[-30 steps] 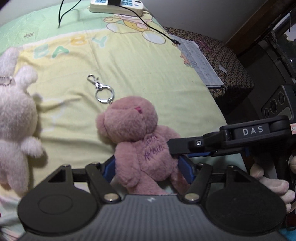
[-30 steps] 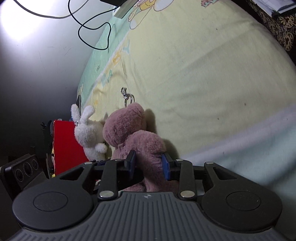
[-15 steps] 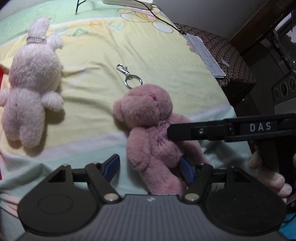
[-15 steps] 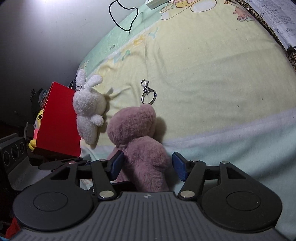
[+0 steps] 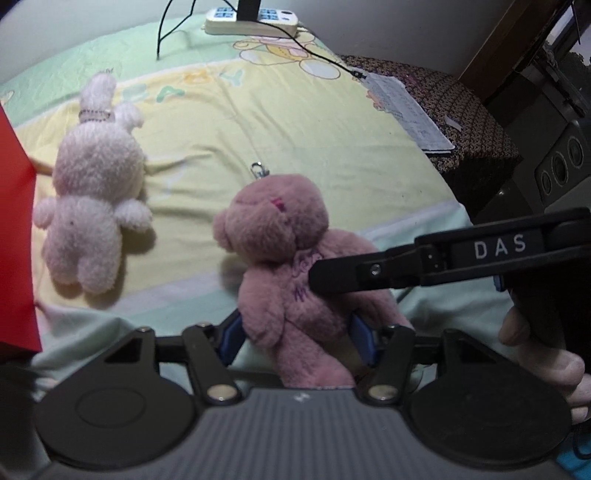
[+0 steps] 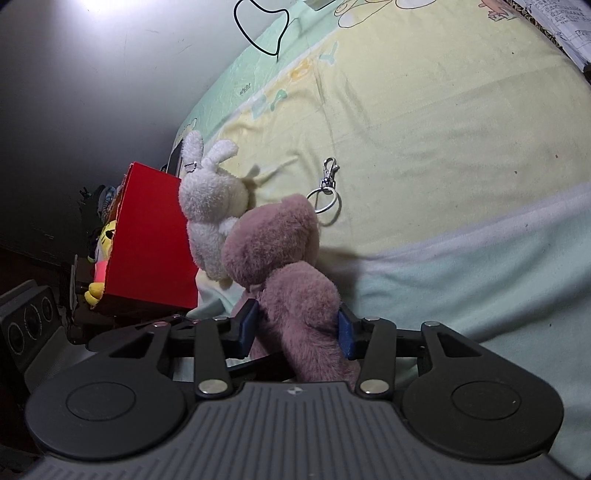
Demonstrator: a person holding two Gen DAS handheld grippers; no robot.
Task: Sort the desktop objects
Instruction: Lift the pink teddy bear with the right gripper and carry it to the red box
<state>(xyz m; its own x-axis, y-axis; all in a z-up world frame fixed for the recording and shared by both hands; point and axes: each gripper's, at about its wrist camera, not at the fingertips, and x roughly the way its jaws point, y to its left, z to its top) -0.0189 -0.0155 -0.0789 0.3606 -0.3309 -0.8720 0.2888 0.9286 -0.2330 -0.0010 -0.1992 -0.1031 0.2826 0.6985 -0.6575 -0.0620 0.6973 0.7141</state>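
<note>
Now closing both ways: left tool (image 5: 295, 338) and right tool (image 6: 297, 328) pressing lower body of pink bear (image 5: 291, 258); white rabbit (image 5: 94, 184) alongside.

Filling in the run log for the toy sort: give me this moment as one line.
left claw: closing on pink bear | right claw: closing on same bear | white bunny: lying on blanket | red box: beside bunny

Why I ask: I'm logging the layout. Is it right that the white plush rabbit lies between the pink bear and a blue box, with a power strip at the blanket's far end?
The box is wrong: it is red, not blue, as the right wrist view shows. The white plush rabbit does lie between it and the pink bear, and the power strip sits at the blanket's far end.
</note>
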